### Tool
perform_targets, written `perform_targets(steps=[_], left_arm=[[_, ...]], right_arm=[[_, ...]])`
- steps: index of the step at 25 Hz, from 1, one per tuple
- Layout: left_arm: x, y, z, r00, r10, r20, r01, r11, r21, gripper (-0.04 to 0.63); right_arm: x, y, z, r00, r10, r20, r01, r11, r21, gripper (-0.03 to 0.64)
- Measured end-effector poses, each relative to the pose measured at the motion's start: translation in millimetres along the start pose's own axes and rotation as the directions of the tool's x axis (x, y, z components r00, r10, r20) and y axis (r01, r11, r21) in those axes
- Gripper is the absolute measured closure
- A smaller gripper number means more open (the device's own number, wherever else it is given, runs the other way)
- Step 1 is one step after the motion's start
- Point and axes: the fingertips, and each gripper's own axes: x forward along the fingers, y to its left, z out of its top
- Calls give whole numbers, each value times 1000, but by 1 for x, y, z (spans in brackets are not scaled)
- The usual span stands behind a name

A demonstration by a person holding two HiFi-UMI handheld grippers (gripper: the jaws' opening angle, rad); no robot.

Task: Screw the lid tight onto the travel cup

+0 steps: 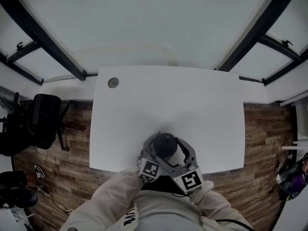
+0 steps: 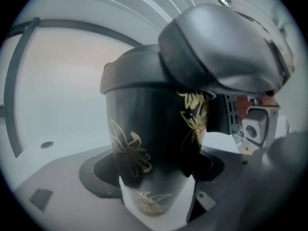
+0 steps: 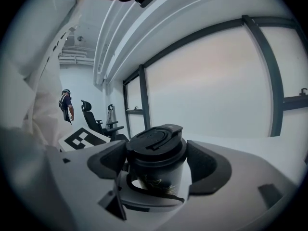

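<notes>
A black travel cup (image 2: 149,143) with a gold flower pattern is held low on its body by the left claw (image 2: 154,171), whose two dark pads are pressed against the cup's sides. The black plastic lid (image 3: 156,141) with a flip tab is already seated on the mouth of the cup, and the right claw (image 3: 156,161) is closed around its rim, one pad on each side. In the head view both claws and the cup are seen close to the person, over the near edge of the white counter (image 1: 202,109); whether the cup's base rests on the counter cannot be told. The step in hand is judged to be the turning of the lid. How far the thread is engaged cannot be seen, since the seam is covered by the right claw. For the next move, the cup should be kept firmly fixed by the left claw while the lid is rotated by the right claw. The lid must be kept level so that the thread is not crossed.
</notes>
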Motion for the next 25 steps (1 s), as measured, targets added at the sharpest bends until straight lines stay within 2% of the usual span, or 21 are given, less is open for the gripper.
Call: perform_targets(steps=[4, 8, 10, 14, 16, 20, 23, 25], left_arm=[[-2, -3, 1, 996, -94, -2, 94, 995, 31, 206], [-3, -5, -2, 977, -212, -30, 213, 975, 68, 206], [-4, -7, -3, 958, -282, -41, 285, 955, 80, 206], [-8, -10, -4, 910, -411, -62, 415, 903, 112, 206], [-9, -12, -4, 883, -464, -66, 468, 873, 133, 206], [-12, -11, -6, 838, -540, -81, 546, 827, 135, 204], [-14, -7, -1, 819, -565, -95, 573, 804, 158, 204], [-14, -7, -2, 817, -568, -96, 576, 802, 157, 204]], right_arm=[[-2, 1, 6, 994, 107, 15, -108, 994, 22, 225], [-2, 0, 8, 966, 254, -56, -257, 964, -73, 224], [-3, 2, 6, 931, 344, -120, -358, 926, -119, 224], [-4, 8, 0, 826, 509, -240, -548, 825, -137, 224], [0, 9, -4, 796, 537, -280, -591, 790, -163, 224], [14, 12, -4, 771, 571, -282, -630, 750, -200, 224], [20, 14, -2, 757, 588, -285, -648, 734, -204, 224], [21, 15, -3, 754, 592, -285, -651, 732, -201, 224]])
